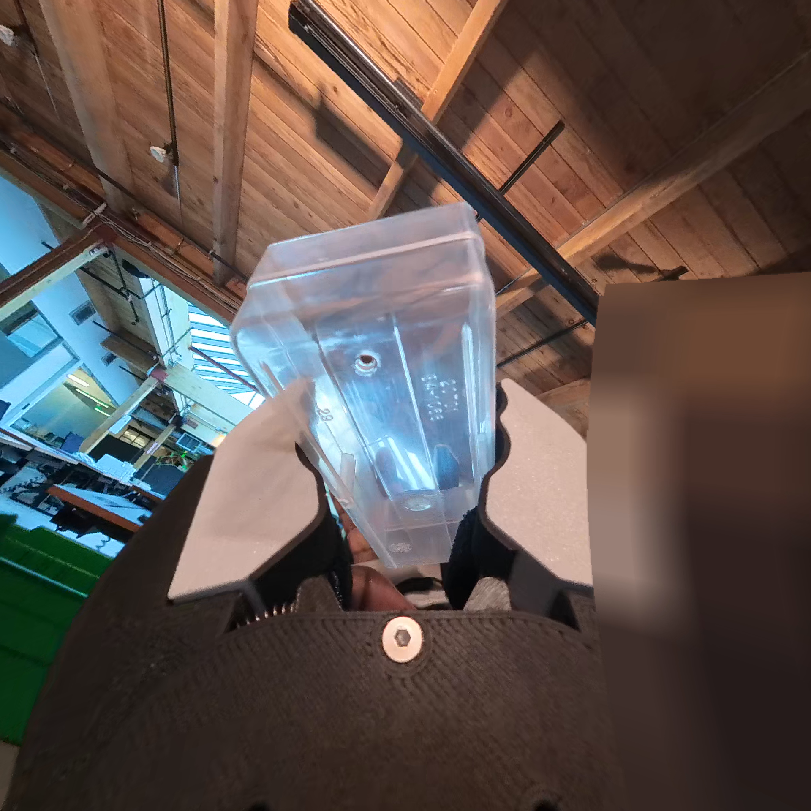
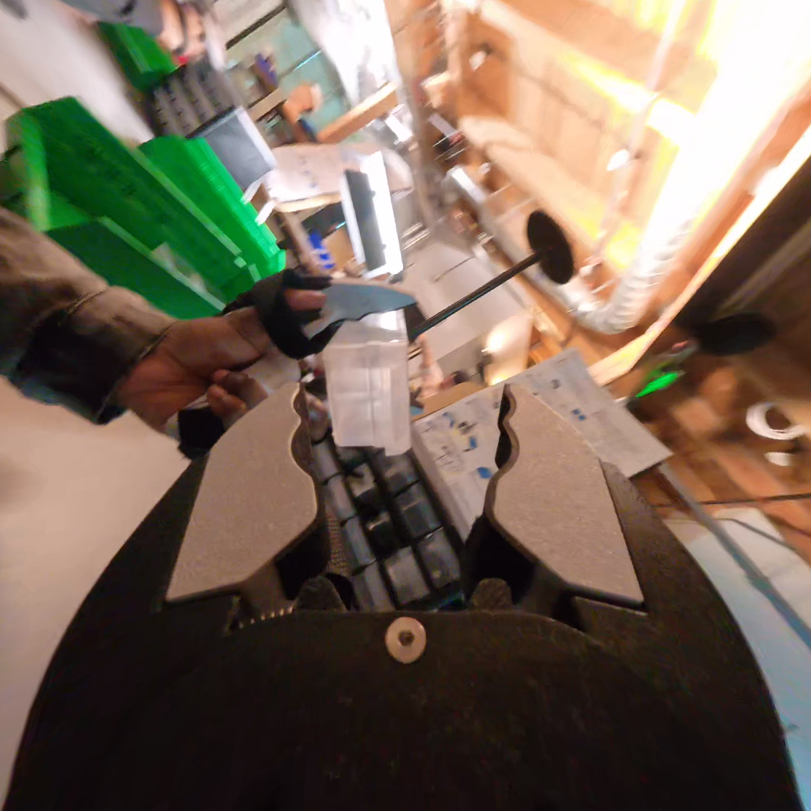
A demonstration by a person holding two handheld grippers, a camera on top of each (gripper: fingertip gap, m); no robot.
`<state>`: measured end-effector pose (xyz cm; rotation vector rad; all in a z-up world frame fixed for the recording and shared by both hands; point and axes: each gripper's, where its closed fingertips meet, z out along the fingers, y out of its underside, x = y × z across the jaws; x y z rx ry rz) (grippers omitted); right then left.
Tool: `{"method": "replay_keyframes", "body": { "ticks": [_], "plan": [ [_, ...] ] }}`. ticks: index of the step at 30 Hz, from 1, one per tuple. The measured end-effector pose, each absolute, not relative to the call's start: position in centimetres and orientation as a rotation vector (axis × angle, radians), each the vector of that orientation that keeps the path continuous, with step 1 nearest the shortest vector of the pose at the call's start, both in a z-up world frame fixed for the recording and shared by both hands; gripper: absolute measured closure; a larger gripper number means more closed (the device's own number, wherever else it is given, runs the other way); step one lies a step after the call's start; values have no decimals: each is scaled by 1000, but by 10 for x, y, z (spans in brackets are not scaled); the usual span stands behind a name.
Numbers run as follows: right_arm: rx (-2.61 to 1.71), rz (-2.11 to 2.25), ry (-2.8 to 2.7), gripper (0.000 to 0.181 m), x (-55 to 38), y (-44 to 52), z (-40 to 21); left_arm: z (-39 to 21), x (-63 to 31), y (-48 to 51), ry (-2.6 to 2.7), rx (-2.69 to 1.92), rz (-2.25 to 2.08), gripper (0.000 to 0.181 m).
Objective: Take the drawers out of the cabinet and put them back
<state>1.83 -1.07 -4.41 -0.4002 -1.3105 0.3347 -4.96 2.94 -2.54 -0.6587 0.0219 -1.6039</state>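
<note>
Drawer (image 1: 377, 386), clear plastic, clamped between left gripper (image 1: 401, 439) jaws, raised toward wooden ceiling (image 1: 439, 87). Right gripper (image 2: 403, 443) jaws spread, gripping nothing, aimed at cabinet (image 2: 395, 526) drawer rows. Beyond: green bins (image 2: 145, 210).

Left wrist view sharp, evenly lit; cool daylight from windows (image 1: 210, 351) at left; warm wood ceiling (image 1: 395, 109) darker toward right; soft glare on clear drawer (image 1: 373, 351); straight beams bend near edges; right wrist view heavily motion-blurred; blown-out yellow glare (image 2: 702, 109) upper right; gripper body (image 2: 395, 702) dark, in shadow.
</note>
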Motion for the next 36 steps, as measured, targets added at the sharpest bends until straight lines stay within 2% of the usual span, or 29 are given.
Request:
{"method": "replay_keyframes", "body": {
  "ticks": [2, 5, 12, 13, 17, 23, 27, 30, 36],
  "plan": [
    [-397, 262, -1414, 105, 12, -5, -53, -26, -44, 29, 34, -658, -1621, 103],
    [-295, 135, -1474, 138, 4, -7, -62, -26, -36, 28, 65, -674, -1627, 103],
    [-310, -21, -1488, 140, 5, 6, -66, -35, -48, 44, 35, -832, -1560, 98],
    [-317, -71, -1489, 140, 7, 12, -68, -36, -59, 47, 27, -865, -1502, 92],
    [-381, -204, -1541, 139, 17, 37, -82, -51, -135, 85, -148, -1131, -1017, 95],
    [-482, -436, -1577, 140, 11, 85, -108, -52, -225, 136, -35, -1684, -30, 115],
    [-575, -646, -1609, 140, -1, 117, -128, -28, -249, 167, 250, -1882, 643, 162],
    [-640, -712, -1674, 140, -13, 129, -145, -46, -235, 195, 410, -2125, 636, 180],
    [-730, -783, -1702, 139, -29, 141, -149, -88, -233, 217, 410, -2430, 547, 181]
  ]
}}
